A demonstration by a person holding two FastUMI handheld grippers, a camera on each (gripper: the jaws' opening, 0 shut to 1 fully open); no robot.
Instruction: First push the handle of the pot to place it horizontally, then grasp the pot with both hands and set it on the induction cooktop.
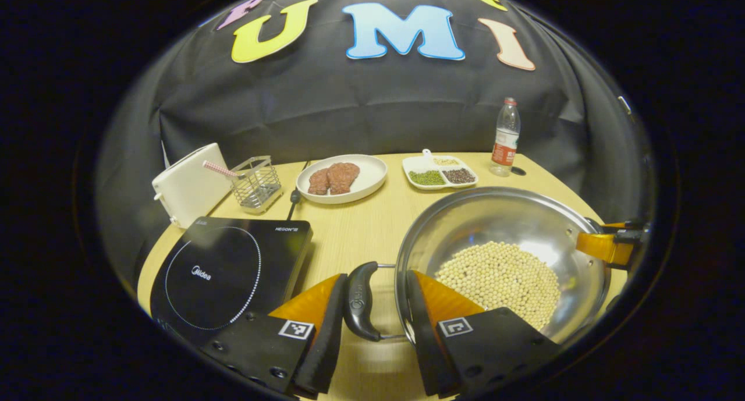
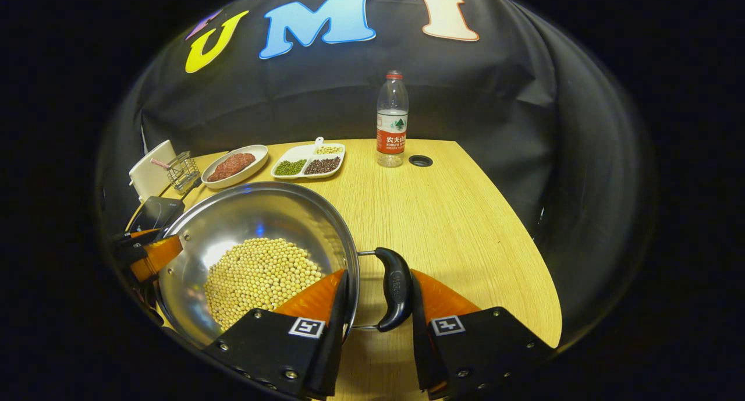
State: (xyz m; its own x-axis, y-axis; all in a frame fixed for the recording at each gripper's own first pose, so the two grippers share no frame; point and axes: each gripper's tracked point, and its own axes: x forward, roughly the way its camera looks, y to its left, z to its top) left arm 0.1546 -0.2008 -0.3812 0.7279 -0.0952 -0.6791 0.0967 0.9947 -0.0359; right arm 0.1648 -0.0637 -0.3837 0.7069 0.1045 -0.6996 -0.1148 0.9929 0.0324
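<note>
Left gripper view: the left gripper [image 1: 375,296], fingers apart, straddles the pot [image 1: 512,226]'s handle [image 1: 359,301]; the right gripper [image 2: 375,290] likewise spread around the opposite handle [image 2: 397,288].

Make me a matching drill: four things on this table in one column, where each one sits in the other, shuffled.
Things:
1. beans
2. meat
3. bottle
4. cooktop

Places:
A. on the white plate
B. at the table's far edge, beside a small hole
C. in the pot
D. in front of the wire basket

Pairs: 1-C, 2-A, 3-B, 4-D
</note>
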